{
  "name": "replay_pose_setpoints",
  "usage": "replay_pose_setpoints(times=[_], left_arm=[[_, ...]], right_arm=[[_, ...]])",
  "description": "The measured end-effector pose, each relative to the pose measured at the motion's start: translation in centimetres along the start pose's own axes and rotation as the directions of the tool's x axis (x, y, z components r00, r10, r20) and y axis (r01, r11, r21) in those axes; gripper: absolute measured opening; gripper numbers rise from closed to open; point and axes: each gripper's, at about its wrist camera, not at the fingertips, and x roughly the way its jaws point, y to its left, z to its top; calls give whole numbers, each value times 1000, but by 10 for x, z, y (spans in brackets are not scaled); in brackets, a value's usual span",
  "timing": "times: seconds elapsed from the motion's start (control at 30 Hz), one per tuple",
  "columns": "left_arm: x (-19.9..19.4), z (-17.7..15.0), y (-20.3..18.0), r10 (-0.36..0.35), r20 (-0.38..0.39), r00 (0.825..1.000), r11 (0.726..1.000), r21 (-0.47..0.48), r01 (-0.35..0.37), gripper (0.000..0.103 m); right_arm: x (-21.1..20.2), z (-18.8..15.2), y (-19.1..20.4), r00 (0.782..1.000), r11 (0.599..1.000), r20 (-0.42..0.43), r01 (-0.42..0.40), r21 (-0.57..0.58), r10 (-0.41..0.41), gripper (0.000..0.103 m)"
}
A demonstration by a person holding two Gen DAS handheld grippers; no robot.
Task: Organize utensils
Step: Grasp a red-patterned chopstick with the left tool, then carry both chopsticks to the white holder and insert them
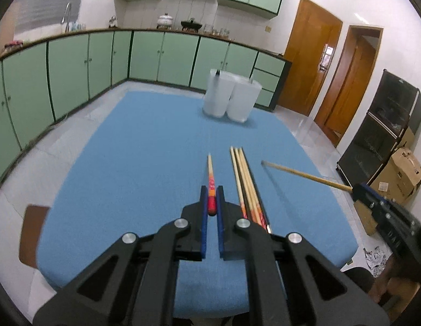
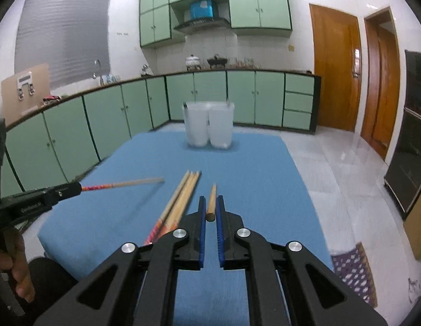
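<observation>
Gripping one chopstick point(image 1: 211, 187) by its painted end in left gripper point(image 1: 212, 203), a plain chopstick point(image 2: 212, 199) in right gripper point(image 2: 211, 209), above bundle point(image 1: 247, 182) near table point(image 1: 129, 149) front edge; risking swing or slip, missing white holder point(image 1: 232, 97) at far edge.

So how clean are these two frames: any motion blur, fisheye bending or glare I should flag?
Left wrist view: the white holder is smeared by motion, the right gripper and its chopstick are soft, and the counter line bows. Right wrist view: the left gripper's chopstick streaks, and the floor tiles carry glare by the doors.
</observation>
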Motion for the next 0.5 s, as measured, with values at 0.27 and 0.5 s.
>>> replay_pose_setpoints(times=[0.27, 0.5], left_arm=[[-16, 52, -13, -21, 24, 999, 994, 106, 19, 5], [-11, 100, -21, -56, 8, 998, 984, 168, 53, 5]], right_arm=[[4, 75, 2, 997, 993, -33, -74, -87, 71, 7], [31, 121, 8, 988, 981, -128, -109, -160, 89, 6]])
